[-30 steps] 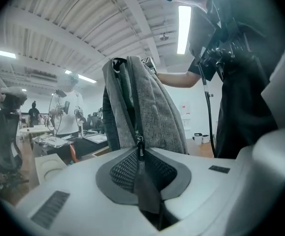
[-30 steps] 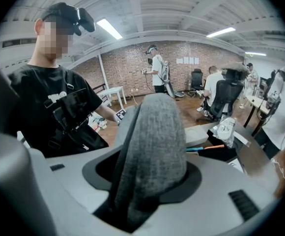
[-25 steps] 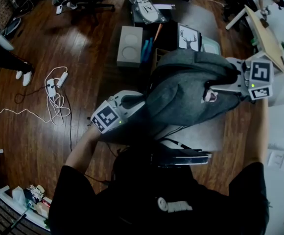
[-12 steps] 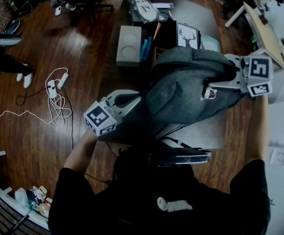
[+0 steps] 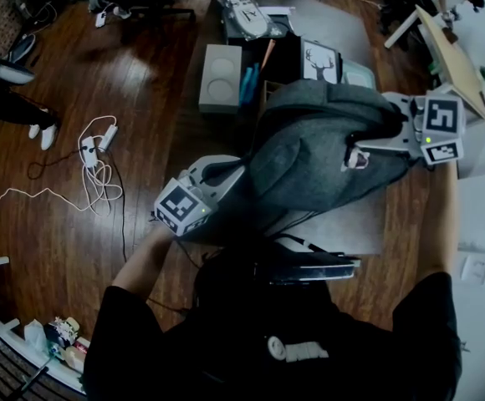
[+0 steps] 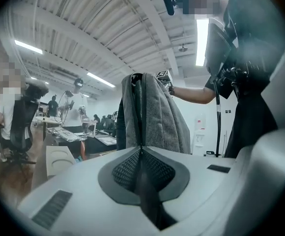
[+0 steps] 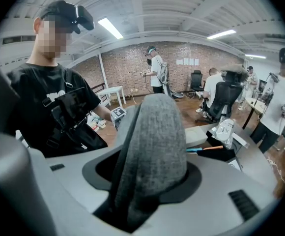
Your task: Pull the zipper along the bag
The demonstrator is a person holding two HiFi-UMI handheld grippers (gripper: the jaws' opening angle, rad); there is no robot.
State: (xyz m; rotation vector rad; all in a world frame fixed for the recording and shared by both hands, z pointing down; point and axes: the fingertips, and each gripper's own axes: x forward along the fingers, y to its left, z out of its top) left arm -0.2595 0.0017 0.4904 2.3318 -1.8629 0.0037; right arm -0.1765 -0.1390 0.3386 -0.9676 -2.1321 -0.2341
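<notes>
A grey backpack (image 5: 318, 153) lies on the dark table (image 5: 351, 224), its top toward the right. My left gripper (image 5: 239, 172) is at the bag's lower left end. In the left gripper view its jaws (image 6: 141, 149) are shut on a thin dark zipper pull (image 6: 146, 191) that runs up to the bag (image 6: 155, 112). My right gripper (image 5: 361, 147) is at the bag's right end. In the right gripper view it (image 7: 147, 181) is shut on a thick grey padded part of the bag (image 7: 155, 136).
Behind the bag stand a grey box (image 5: 222, 78), blue pens (image 5: 251, 82) and a deer picture (image 5: 322, 63). A dark flat device (image 5: 309, 267) lies at the table's near edge. White cables (image 5: 96, 165) lie on the wooden floor at left. People sit at desks around.
My left gripper swung a little out to the left, then came back toward the bag, slightly lower. The right gripper and the bag have barely moved.
</notes>
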